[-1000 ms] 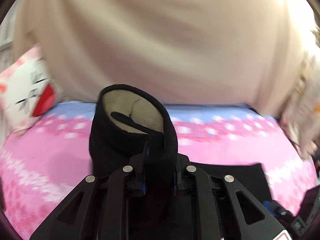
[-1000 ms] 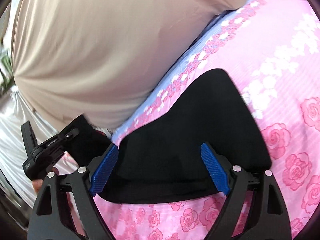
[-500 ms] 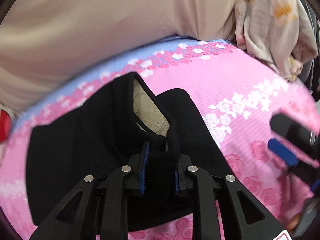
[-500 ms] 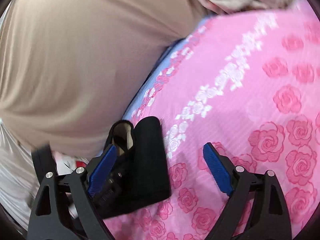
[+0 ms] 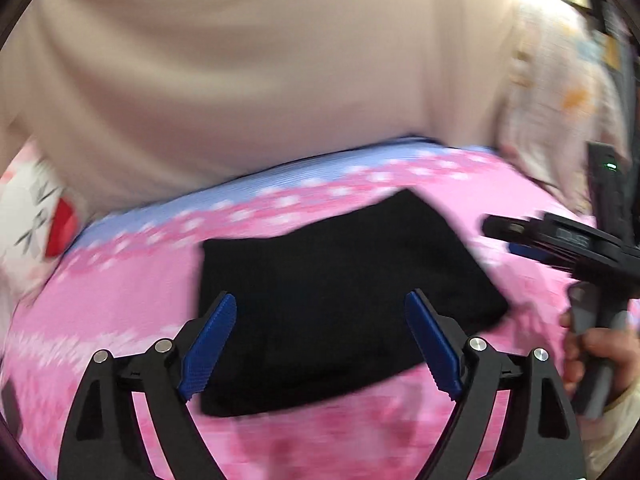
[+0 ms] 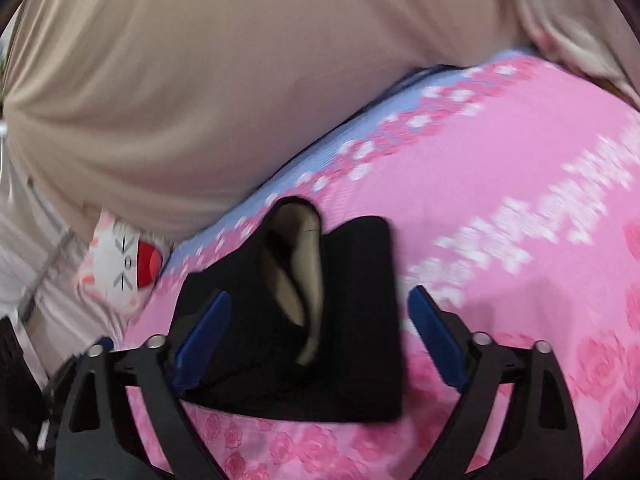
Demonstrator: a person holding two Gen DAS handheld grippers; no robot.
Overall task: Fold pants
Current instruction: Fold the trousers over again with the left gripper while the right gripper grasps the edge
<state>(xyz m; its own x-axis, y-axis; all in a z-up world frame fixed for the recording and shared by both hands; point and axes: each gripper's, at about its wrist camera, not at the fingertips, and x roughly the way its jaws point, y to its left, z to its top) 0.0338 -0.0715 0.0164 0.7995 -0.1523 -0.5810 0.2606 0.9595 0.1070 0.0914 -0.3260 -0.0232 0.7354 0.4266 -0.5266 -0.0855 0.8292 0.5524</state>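
Note:
The black pants [image 5: 340, 292] lie as a folded bundle on the pink rose-patterned bed sheet [image 5: 120, 304]. My left gripper [image 5: 320, 344] hovers over their near edge, its jaws opening wide, and its blue pads do not touch the cloth. In the right wrist view the pants [image 6: 360, 352] show a raised fold with the beige lining [image 6: 310, 272] exposed. My right gripper [image 6: 320, 344] stands just before them, jaws opening, nothing pressed between the pads. It also shows at the right of the left wrist view, right gripper [image 5: 560, 244], held by a hand [image 5: 600, 348].
A person's torso in a beige shirt [image 5: 260, 72] fills the far side of the bed. A white plush cushion with a red patch [image 6: 128, 264] lies at the left. A pale floral cloth [image 5: 560, 92] hangs at the right.
My left gripper was shut on a raised fold of the pants; it has let go and opened wide, and the pants now rest on the bed. The right gripper swung back toward the pants.

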